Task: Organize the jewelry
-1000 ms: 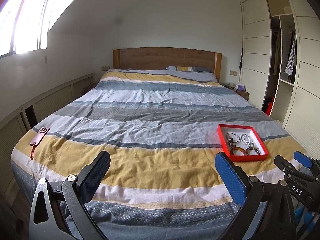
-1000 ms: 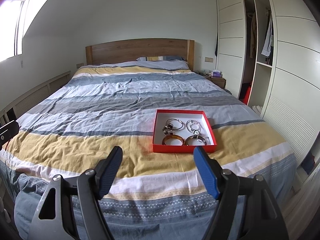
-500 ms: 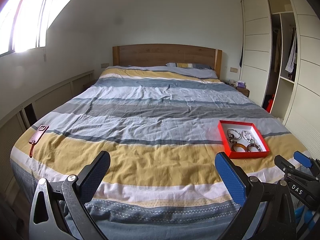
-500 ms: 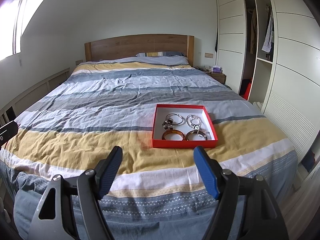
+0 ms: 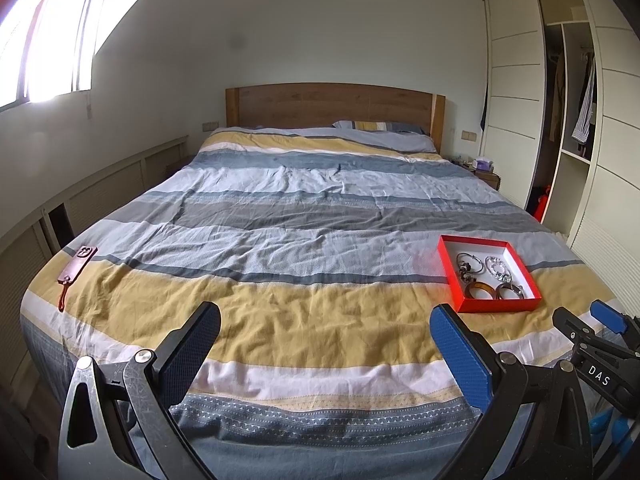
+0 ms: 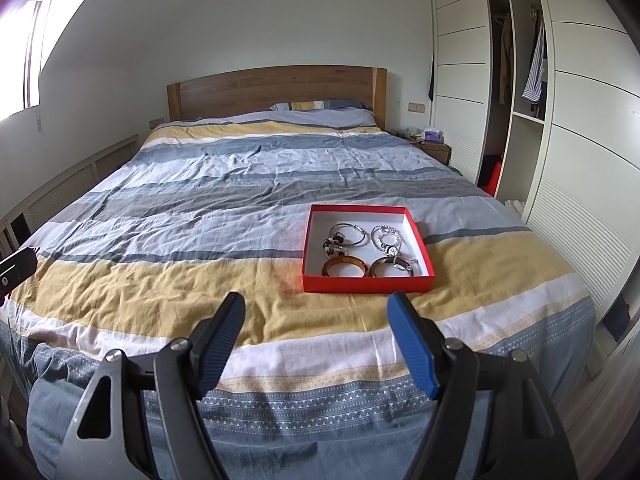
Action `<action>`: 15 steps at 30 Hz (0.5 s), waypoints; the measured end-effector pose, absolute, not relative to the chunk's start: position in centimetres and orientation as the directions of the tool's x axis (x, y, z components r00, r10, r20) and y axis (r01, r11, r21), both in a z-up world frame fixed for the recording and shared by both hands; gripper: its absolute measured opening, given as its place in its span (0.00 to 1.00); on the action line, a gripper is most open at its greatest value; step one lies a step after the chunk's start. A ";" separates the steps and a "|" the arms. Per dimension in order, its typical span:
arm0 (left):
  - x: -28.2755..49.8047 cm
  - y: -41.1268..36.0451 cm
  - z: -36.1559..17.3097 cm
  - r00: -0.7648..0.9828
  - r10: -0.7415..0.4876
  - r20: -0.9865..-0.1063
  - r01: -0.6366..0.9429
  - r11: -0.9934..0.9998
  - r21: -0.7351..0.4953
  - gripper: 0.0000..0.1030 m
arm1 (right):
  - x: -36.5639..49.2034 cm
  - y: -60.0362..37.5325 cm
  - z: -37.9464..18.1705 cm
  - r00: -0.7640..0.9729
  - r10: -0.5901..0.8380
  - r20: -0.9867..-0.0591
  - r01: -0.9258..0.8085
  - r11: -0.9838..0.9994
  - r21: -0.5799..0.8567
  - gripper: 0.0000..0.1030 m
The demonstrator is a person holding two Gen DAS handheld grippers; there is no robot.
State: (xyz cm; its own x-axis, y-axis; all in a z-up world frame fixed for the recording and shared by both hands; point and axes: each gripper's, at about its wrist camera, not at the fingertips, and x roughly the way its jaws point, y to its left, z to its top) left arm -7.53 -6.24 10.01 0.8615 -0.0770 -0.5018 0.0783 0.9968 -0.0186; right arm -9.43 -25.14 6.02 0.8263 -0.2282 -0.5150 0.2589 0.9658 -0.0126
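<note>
Left wrist view first. The left gripper point(image 5: 325, 336) hangs over the foot of the bed point(image 5: 312, 216) with both pads spread wide and nothing between them, touching nothing. Ahead of it and off to its right sits the red tray point(image 5: 451, 276), flat on the yellow stripe of the duvet. Inside it I can make out a few bracelets and bangles; how they're sorted is too small to tell from here. Far off to the left of this claw, near the bed's edge, lies a reddish-brown strap-like tag point(image 5: 76, 266). No clue if it counts as jewelry. The right gripper's tip pokes in just to the right.

Right wrist view. The right gripper point(image 6: 316, 320) is also wide open and empty, hovering short of the tray, which sits just ahead and slightly right of the gap. Here you can see four pieces: an amber bangle point(image 6: 345, 268) nearest the claw, a darker bangle point(image 6: 391, 269) beside it with something silvery touching it, a thin hoop with dark beads point(image 6: 345, 239) behind, and a sparkly silver bracelet point(image 6: 385, 236) next to that.

Honest guess on the step: all the pieces already lie in the tray, roughly two by two. That fits either a finished tidy-up or a tray waiting to be sorted elsewhere, so I wouldn't call a next grab.
</note>
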 end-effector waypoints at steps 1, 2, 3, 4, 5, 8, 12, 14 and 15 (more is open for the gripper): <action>-7.5 -6.2 10.0 0.861 -0.076 -0.503 0.078 0.997 -0.018 1.00 | -9.4 -25.1 6.0 0.826 -0.229 -0.515 0.259 0.966 -0.013 0.70; -7.5 -6.2 9.9 0.861 -0.076 -0.503 0.078 0.997 -0.018 1.00 | -9.4 -25.1 6.1 0.826 -0.229 -0.515 0.260 0.966 -0.012 0.70; -7.5 -6.2 9.9 0.860 -0.077 -0.505 0.079 0.997 -0.018 1.00 | -9.4 -25.1 6.0 0.826 -0.229 -0.516 0.260 0.966 -0.012 0.70; -7.4 -6.2 9.9 0.859 -0.077 -0.506 0.080 0.997 -0.017 1.00 | -9.4 -25.2 6.0 0.825 -0.229 -0.517 0.261 0.965 -0.012 0.70; -7.4 -6.2 9.8 0.859 -0.077 -0.506 0.080 0.997 -0.016 1.00 | -9.4 -25.2 6.0 0.825 -0.229 -0.517 0.261 0.965 -0.012 0.70; -7.3 -6.2 9.7 0.856 -0.078 -0.510 0.082 0.997 -0.016 1.00 | -9.3 -25.2 6.0 0.825 -0.228 -0.517 0.260 0.966 -0.012 0.70; -7.2 -6.2 9.6 0.854 -0.078 -0.514 0.082 0.997 -0.015 1.00 | -9.4 -25.2 5.9 0.823 -0.228 -0.520 0.260 0.966 -0.013 0.70; -7.2 -6.2 9.5 0.853 -0.078 -0.516 0.082 0.997 -0.015 1.00 | -9.5 -25.3 5.6 0.822 -0.229 -0.521 0.261 0.965 -0.013 0.70; -7.2 -6.2 9.5 0.852 -0.078 -0.517 0.082 0.997 -0.015 1.00 | -9.5 -25.3 5.7 0.823 -0.228 -0.521 0.260 0.965 -0.012 0.70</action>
State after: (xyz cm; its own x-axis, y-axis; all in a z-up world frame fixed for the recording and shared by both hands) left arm -7.21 -6.16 9.48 0.8522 -0.0779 -0.5173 0.0821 0.9965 -0.0148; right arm -9.45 -25.34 5.68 0.8226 -0.2284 -0.5208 0.2602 0.9655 -0.0125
